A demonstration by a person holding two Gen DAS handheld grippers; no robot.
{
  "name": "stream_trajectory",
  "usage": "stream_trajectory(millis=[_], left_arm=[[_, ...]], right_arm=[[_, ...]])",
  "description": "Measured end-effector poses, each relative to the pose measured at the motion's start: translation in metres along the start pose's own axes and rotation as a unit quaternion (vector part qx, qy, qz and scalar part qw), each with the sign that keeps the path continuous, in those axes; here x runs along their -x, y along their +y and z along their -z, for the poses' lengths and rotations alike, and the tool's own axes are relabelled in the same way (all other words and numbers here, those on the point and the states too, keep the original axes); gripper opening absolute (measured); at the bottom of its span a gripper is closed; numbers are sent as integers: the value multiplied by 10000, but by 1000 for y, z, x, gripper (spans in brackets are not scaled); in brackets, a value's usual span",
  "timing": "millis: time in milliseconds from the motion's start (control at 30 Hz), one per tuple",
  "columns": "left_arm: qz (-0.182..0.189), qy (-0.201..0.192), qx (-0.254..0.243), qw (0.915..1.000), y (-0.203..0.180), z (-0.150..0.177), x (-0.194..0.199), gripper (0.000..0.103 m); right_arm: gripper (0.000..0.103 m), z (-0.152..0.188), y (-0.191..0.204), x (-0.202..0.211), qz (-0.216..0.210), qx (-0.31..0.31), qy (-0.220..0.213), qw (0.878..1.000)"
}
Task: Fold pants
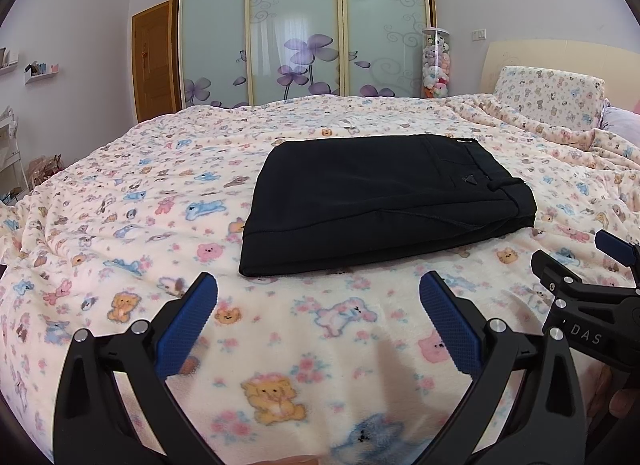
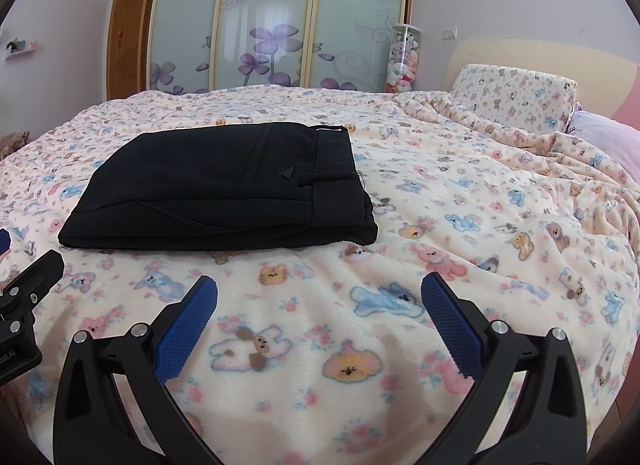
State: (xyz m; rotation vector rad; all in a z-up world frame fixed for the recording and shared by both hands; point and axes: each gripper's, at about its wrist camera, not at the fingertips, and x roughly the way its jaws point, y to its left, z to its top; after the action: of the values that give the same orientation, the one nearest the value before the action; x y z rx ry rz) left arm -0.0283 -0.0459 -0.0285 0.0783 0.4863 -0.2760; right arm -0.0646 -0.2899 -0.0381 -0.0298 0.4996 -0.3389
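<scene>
While the black pants (image 1: 384, 201) lie folded flat on the bed (image 1: 120, 193), your left tool (image 1: 318, 305) and right tool (image 2: 319, 305) hang wide apart, empty, just in front of them.

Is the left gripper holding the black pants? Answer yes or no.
No. The left gripper is open and empty above the blanket, short of the folded black pants.

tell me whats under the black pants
The folded black pants lie flat on the bear-print blanket, which shows all around them. Anything beneath the pants themselves is covered.
</scene>
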Motion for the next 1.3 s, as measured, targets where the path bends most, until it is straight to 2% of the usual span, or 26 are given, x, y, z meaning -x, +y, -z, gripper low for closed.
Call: stream_trajectory(millis=[1300], left_arm=[[14, 27, -4, 10000, 3, 0, -2, 101]], right_arm=[[102, -1, -3, -2, -20, 7, 33, 10000]])
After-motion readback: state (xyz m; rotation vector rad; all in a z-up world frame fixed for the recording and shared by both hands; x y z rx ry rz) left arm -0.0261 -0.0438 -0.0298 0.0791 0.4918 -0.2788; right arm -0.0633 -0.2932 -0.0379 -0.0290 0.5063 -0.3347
